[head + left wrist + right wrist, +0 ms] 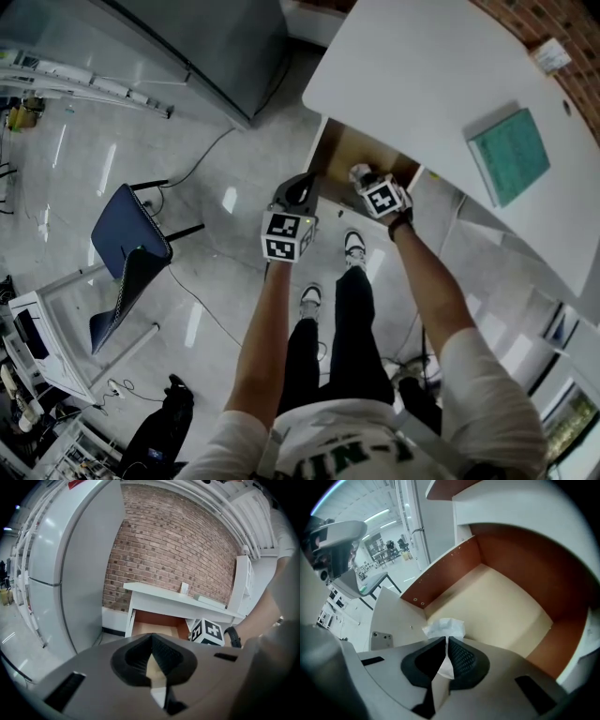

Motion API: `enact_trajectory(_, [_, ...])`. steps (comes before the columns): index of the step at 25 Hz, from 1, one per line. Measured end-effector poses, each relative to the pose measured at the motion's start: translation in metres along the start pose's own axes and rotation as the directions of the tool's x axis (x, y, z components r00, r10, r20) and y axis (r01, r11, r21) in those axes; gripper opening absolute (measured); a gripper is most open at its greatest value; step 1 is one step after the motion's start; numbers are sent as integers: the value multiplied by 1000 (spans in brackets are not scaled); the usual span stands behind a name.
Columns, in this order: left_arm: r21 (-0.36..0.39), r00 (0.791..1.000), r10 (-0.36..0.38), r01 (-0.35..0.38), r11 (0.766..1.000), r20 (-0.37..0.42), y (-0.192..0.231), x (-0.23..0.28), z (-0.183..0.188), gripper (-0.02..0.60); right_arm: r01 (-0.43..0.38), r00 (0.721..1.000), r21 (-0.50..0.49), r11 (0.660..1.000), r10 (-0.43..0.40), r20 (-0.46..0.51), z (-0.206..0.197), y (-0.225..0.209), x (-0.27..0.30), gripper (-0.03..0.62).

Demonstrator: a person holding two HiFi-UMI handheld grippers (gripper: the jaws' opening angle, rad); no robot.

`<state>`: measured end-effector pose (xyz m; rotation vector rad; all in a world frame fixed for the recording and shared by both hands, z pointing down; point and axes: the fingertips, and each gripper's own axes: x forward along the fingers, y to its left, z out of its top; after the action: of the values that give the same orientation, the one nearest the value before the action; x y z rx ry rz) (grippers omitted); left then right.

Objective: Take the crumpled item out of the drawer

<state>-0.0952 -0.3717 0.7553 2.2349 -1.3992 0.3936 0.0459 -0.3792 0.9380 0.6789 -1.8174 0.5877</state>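
The right gripper has its jaws clenched on the crumpled item, a wad of white paper or tissue that pokes out past the jaw tips at lower centre of the right gripper view. The wad is at the near front corner of the open drawer, close to the front edge. I cannot tell whether it rests on the drawer floor or is already off it. In the head view the crumpled item shows just above the right gripper, at the mouth of the drawer under the white counter.

The step in hand, as I judge it, is the lift-out. The wad looks light and soft, and only a thin fold seems pinched, so the grip wants to be firm throughout. A slow, straight rise, clear of the drawer front and of the counter edge above, should keep it from snagging or slipping free.

The left gripper has its jaws closed together with nothing between them. In the head view the left gripper hangs just left of and below the drawer, apart from it.

Counted: one crumpled item, one open drawer with nothing else visible inside, and two grippers. On the counter there are one green book and one small white box.
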Motion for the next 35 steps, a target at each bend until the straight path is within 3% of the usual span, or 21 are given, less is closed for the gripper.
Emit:
enact_trajectory(7, [21, 1000, -7, 7, 1000, 8, -17, -24, 22, -2, 40, 999, -12, 999, -39, 38, 1, 16, -53, 20])
enact_trajectory(14, [30, 1000, -19, 18, 999, 17, -46, -49, 47, -2, 52, 981, 158, 986, -80, 178, -1, 24, -125, 20])
enact_trajectory(20, [20, 1000, -13, 13, 1000, -13, -73, -72, 61, -2, 57, 951, 223, 973, -121, 283, -6, 37, -185, 20])
enact_trajectory(27, [38, 999, -37, 37, 999, 0, -105, -118, 79, -2, 111, 891, 259, 959, -212, 402, -4, 54, -277, 18])
enact_trajectory(30, [49, 999, -46, 46, 998, 8, -115, -142, 93, -2, 123, 847, 266, 956, -240, 474, 7, 64, -317, 18])
enact_trajectory(35, [78, 998, -59, 57, 995, 28, -136, -173, 110, -2, 172, 794, 321, 931, -324, 514, -2, 71, -381, 18])
